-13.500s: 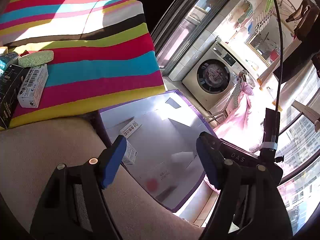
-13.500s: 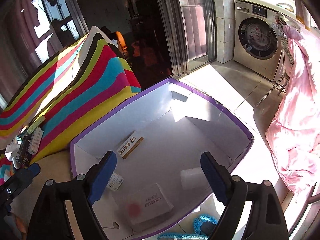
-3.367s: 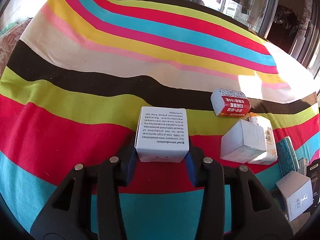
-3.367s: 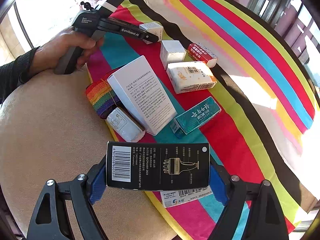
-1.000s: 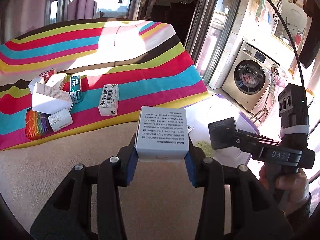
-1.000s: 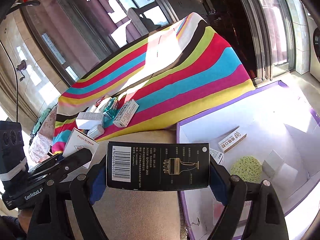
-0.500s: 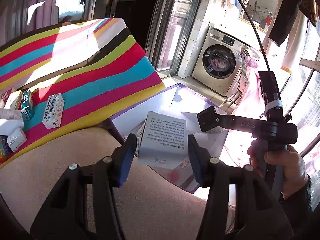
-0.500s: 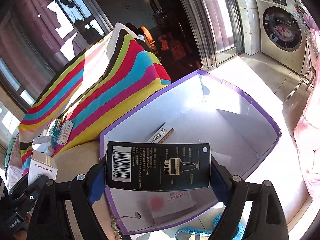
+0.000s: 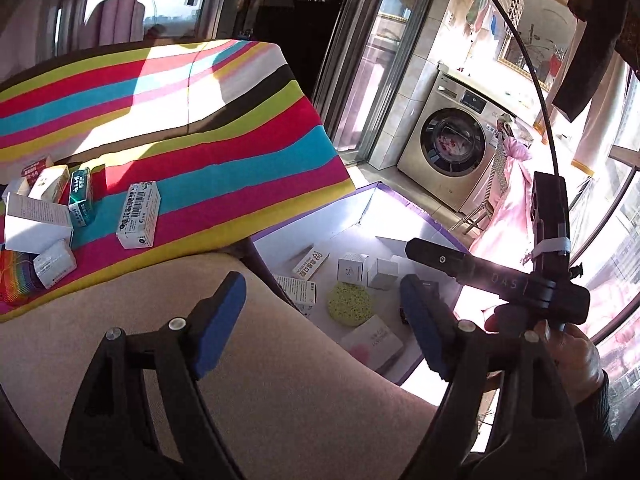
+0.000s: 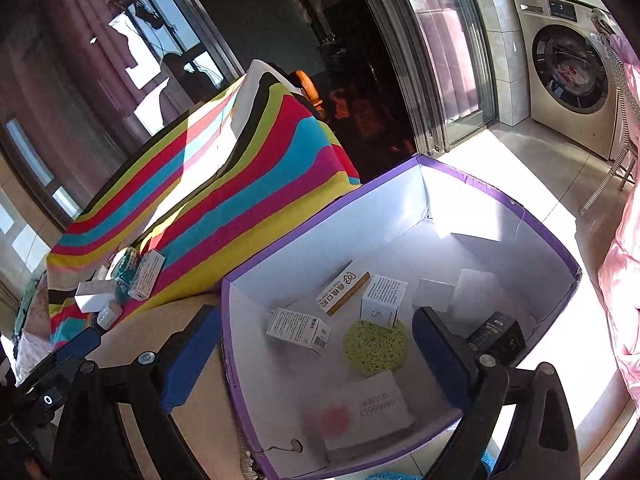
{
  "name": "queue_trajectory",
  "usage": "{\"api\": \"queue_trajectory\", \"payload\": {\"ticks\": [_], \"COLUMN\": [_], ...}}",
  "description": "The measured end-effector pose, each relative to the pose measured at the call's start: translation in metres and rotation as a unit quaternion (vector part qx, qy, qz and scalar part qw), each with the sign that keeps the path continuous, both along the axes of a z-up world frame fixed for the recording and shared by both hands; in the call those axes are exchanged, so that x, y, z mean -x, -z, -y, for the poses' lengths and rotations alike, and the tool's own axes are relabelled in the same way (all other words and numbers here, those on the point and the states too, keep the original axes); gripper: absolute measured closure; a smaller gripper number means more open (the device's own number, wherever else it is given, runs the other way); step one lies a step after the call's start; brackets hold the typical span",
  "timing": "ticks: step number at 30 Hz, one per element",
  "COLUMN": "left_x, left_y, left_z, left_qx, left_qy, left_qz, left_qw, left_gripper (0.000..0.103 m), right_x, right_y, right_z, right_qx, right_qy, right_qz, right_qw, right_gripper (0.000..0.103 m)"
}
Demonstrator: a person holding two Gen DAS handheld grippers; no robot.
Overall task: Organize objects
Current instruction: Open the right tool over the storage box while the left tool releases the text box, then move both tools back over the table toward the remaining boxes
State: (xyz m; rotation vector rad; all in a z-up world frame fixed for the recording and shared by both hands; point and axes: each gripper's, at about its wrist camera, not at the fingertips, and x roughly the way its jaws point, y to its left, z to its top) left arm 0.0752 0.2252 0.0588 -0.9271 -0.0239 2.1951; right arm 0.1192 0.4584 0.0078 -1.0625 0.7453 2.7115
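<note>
A purple-rimmed white box stands on the floor beside the beige seat; it also shows in the left wrist view. Inside lie a white cube box with printed text, a black box, a yellow-green sponge and several small cartons. My left gripper is open and empty over the seat edge. My right gripper is open and empty above the box. Several small boxes lie on the striped cloth.
A striped cloth covers the surface at left. A beige seat lies under my left gripper. A washing machine and pink bedding stand at right. The right gripper and its hand show in the left wrist view.
Both grippers have opened. The white cube box and the black box have left them and now lie inside the purple-rimmed box.
</note>
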Motion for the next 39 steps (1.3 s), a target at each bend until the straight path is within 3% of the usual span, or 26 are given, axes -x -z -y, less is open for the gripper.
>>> {"api": "queue_trajectory", "payload": {"ticks": [7, 16, 21, 30, 33, 39], "left_x": [0.008, 0.005, 0.01, 0.02, 0.029, 0.05], "left_y": [0.0, 0.002, 0.006, 0.006, 0.003, -0.003], "left_z": [0.046, 0.119, 0.152, 0.182, 0.187, 0.194], "left_qx": [0.012, 0.028, 0.024, 0.013, 0.012, 0.022], "left_qy": [-0.028, -0.095, -0.124, -0.136, -0.124, -0.17], "left_qz": [0.026, 0.019, 0.032, 0.035, 0.03, 0.023], "left_qw": [0.9992, 0.9949, 0.9914, 0.9901, 0.9918, 0.9849], "left_gripper": [0.021, 0.021, 0.021, 0.021, 0.021, 0.021], "right_x": [0.015, 0.031, 0.052, 0.094, 0.108, 0.144], "right_y": [0.001, -0.014, -0.018, -0.022, -0.025, -0.031], "right_z": [0.037, 0.08, 0.121, 0.181, 0.191, 0.202], "right_qx": [-0.002, -0.003, -0.047, -0.179, -0.205, -0.235], "right_qy": [-0.088, -0.148, -0.204, -0.349, -0.385, -0.458], "right_qz": [0.032, 0.009, 0.006, 0.006, 0.004, 0.001], "right_qw": [0.996, 0.989, 0.978, 0.92, 0.9, 0.857], "right_gripper": [0.006, 0.006, 0.006, 0.006, 0.006, 0.006]}}
